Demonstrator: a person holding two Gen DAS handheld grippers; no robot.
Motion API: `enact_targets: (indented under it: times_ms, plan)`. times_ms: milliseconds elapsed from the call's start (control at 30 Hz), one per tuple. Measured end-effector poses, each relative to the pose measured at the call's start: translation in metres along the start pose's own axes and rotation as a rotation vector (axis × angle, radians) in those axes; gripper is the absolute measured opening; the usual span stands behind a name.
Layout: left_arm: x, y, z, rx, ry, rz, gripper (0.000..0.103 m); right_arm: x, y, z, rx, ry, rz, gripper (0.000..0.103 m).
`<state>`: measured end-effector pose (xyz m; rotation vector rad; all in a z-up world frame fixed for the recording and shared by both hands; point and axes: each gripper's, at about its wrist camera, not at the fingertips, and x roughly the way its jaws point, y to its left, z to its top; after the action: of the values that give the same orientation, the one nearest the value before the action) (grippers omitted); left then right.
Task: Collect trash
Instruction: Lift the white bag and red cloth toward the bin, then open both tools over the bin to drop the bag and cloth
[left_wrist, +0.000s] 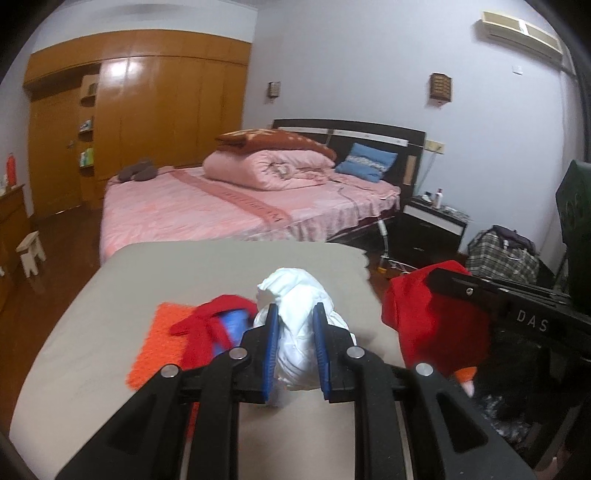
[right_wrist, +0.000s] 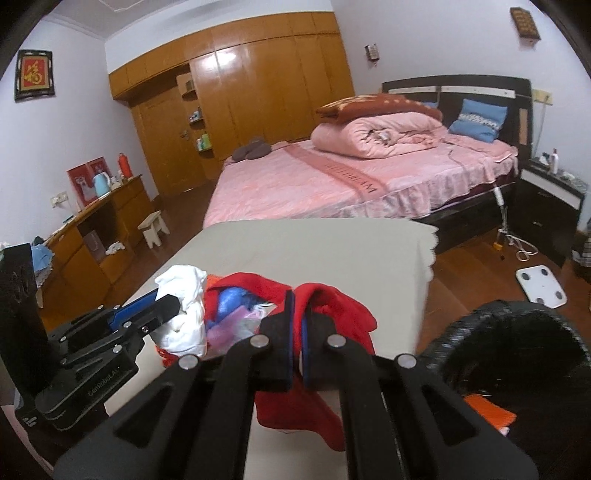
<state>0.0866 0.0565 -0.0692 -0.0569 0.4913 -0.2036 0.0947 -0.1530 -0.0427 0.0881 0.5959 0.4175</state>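
Observation:
My left gripper is shut on a crumpled white wad, lifted just above the beige-covered table. A red plastic bag with blue and pink scraps inside hangs over the table's near edge. My right gripper is shut on the bag's rim. In the right wrist view the left gripper and its white wad sit just left of the red bag. In the left wrist view the right gripper holds the red bag at the right. A black lined bin stands right of the table.
An orange mat lies on the table left of the red bag. Beyond the table are a pink bed, a black nightstand and a white scale on the wooden floor. A wooden sideboard lines the left wall.

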Motion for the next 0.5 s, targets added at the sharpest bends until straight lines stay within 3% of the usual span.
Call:
enact_targets:
  times_ms: [500]
  plan:
    - [0.026,-0.105,0.012,0.086,0.013,-0.228,0.019,-0.064,-0.089,-0.027,0.092,-0.031,-0.222,0.003]
